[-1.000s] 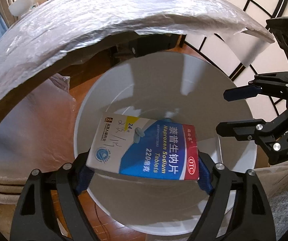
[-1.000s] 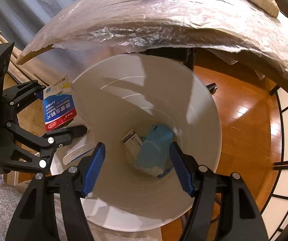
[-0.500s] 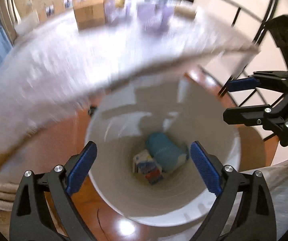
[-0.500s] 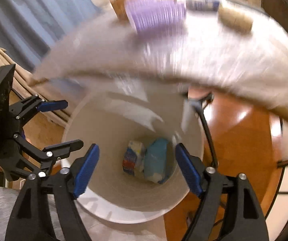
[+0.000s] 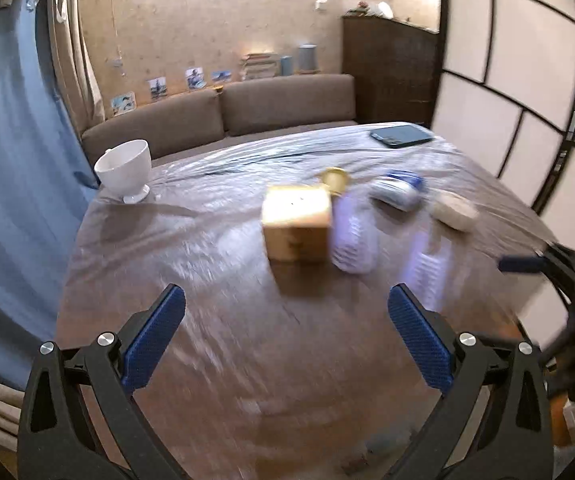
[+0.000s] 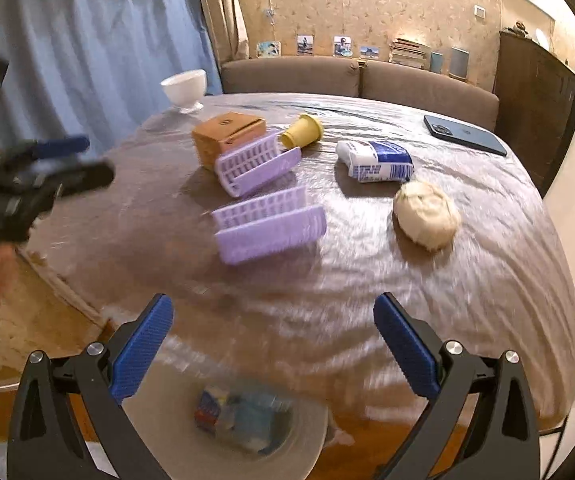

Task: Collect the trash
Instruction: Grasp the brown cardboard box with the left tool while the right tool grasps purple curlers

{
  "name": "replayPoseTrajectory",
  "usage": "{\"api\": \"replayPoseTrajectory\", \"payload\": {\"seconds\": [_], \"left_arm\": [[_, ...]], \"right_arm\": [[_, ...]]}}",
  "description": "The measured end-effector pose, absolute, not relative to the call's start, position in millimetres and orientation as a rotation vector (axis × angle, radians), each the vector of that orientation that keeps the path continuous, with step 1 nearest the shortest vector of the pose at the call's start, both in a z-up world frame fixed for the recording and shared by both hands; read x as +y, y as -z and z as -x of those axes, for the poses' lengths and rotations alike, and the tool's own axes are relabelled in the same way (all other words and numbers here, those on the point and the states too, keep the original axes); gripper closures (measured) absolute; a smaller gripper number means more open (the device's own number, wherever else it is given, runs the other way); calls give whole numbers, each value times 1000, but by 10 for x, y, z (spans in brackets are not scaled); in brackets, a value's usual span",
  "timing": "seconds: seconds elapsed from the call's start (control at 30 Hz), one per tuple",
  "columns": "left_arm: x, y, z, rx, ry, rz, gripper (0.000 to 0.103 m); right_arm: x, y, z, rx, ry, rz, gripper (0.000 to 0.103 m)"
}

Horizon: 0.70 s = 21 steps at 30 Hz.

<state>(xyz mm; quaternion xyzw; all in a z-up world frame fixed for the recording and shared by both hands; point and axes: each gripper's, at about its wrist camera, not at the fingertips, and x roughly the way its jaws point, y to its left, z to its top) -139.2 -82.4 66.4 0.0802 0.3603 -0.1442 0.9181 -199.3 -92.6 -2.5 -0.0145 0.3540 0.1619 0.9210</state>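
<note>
Jaws on both grippers — left [image 5: 285,334], right [image 6: 273,344] — gape wide, empty, level above the desk [image 6: 367,280] edge.

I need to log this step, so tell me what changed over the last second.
The left gripper let go of the naproxen box, which now lies in the white bin beside the teal item. Both grippers rose from over the bin to face the tabletop; the right gripper is open as before. The cardboard box and purple curlers stay on the table.
</note>
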Motion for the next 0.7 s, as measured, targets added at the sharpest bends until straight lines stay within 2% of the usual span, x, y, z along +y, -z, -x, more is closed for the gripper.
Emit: {"api": "replayPoseTrajectory", "payload": {"seconds": [0.33, 0.4, 0.47, 0.53, 0.7], "left_arm": [[-962, -491, 639, 825, 327, -148, 1], [-967, -433, 552, 845, 340, -127, 1], [-963, -379, 495, 857, 334, -120, 1], [-940, -342, 438, 868, 331, -104, 2], [-881, -263, 346, 896, 326, -73, 4]], "right_arm": [[-780, 24, 1552, 756, -331, 21, 6], [-760, 31, 1510, 761, -334, 22, 8], [-737, 51, 1459, 776, -345, 26, 17], [-718, 72, 1411, 786, -348, 28, 21], [-666, 83, 1350, 786, -364, 27, 21]]}}
